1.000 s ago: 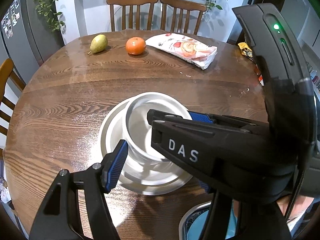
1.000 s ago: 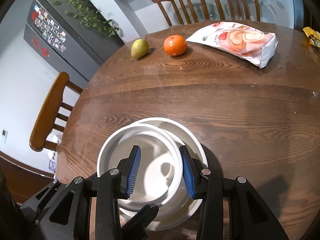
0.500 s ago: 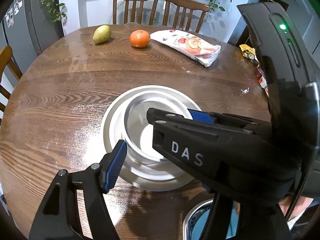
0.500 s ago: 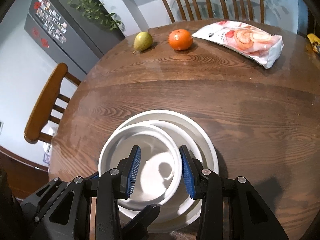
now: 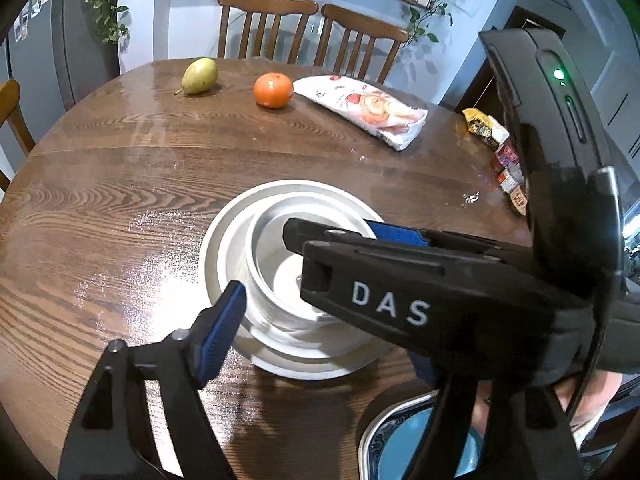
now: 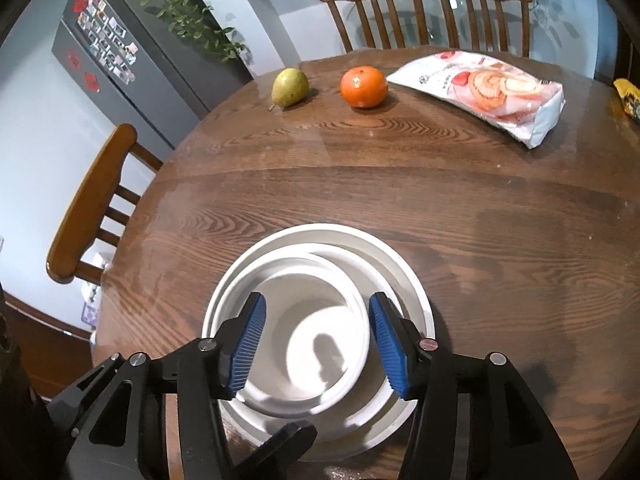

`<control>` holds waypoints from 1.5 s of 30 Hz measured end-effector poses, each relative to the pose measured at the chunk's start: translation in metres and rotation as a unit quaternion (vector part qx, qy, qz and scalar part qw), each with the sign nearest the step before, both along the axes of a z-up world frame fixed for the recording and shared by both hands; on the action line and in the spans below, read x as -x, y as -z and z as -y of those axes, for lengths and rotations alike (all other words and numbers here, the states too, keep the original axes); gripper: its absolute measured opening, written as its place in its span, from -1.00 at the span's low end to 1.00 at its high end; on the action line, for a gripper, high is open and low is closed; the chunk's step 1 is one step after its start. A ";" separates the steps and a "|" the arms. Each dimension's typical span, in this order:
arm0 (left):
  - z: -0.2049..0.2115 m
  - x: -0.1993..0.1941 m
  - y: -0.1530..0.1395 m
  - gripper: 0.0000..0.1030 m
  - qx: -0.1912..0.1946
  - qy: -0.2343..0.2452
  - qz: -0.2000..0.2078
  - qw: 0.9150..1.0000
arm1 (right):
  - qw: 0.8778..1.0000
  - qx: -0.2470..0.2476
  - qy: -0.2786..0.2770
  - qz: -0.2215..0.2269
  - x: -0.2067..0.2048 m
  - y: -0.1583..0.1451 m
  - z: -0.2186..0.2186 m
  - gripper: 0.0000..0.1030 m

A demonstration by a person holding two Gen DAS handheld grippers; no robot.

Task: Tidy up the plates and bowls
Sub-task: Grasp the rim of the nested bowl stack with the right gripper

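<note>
My right hand-held gripper (image 6: 316, 344) and left hand-held gripper (image 5: 304, 276) both opening, pads straddling the white bowl (image 6: 304, 320) nested in the bigger bowl (image 6: 400, 276).

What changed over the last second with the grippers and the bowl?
Both grippers opened: the right gripper spread off the white bowl, and the left gripper widened too, letting go. The bowl settled level in the larger dish. Pear, orange and bag stayed put.
</note>
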State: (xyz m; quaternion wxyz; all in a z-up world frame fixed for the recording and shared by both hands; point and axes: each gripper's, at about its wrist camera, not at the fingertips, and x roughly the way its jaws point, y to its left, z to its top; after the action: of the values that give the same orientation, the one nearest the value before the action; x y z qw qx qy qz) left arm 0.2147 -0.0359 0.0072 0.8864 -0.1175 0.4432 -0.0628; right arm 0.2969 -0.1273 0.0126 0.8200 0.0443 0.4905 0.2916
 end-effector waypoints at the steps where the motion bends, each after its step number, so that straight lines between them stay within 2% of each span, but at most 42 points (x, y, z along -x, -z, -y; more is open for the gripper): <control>1: -0.002 0.001 0.000 0.53 0.004 -0.002 0.001 1.000 | 1.000 0.001 0.000 0.003 0.001 -0.002 0.000 0.20; 5: -0.012 0.004 -0.001 0.57 0.018 -0.017 0.006 1.000 | 1.000 -0.013 -0.001 0.010 0.004 -0.011 0.006 0.24; 8: -0.020 0.007 -0.002 0.60 0.026 -0.030 0.013 0.999 | 0.999 -0.021 0.011 0.021 0.005 -0.018 0.014 0.48; 10: -0.024 0.008 0.000 0.77 0.030 -0.035 0.016 0.999 | 0.999 -0.031 0.020 0.025 0.004 -0.022 0.020 0.50; 16: -0.040 0.011 0.005 0.78 0.059 -0.048 0.018 0.997 | 0.997 -0.059 0.049 0.023 -0.002 -0.029 0.042 0.64; 21: -0.052 0.005 0.011 0.78 0.083 -0.066 0.015 0.994 | 0.996 -0.073 0.056 -0.004 -0.013 -0.020 0.048 0.65; 27: -0.056 0.000 0.021 0.78 0.106 -0.074 0.002 0.992 | 0.995 -0.076 0.033 -0.060 -0.020 0.001 0.037 0.65; 33: -0.056 -0.003 0.029 0.78 0.106 -0.076 -0.011 0.991 | 0.995 -0.061 0.026 -0.068 -0.020 0.010 0.030 0.65; 45: -0.055 -0.008 0.044 0.78 0.136 -0.073 -0.033 0.987 | 0.994 -0.057 0.025 -0.090 -0.025 0.023 0.029 0.65</control>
State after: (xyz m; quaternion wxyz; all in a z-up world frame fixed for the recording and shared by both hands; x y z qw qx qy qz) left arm 0.2224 0.0194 -0.0365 0.8491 -0.2712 0.4500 -0.0537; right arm 0.3215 -0.1563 -0.0102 0.7761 0.1292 0.5434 0.2928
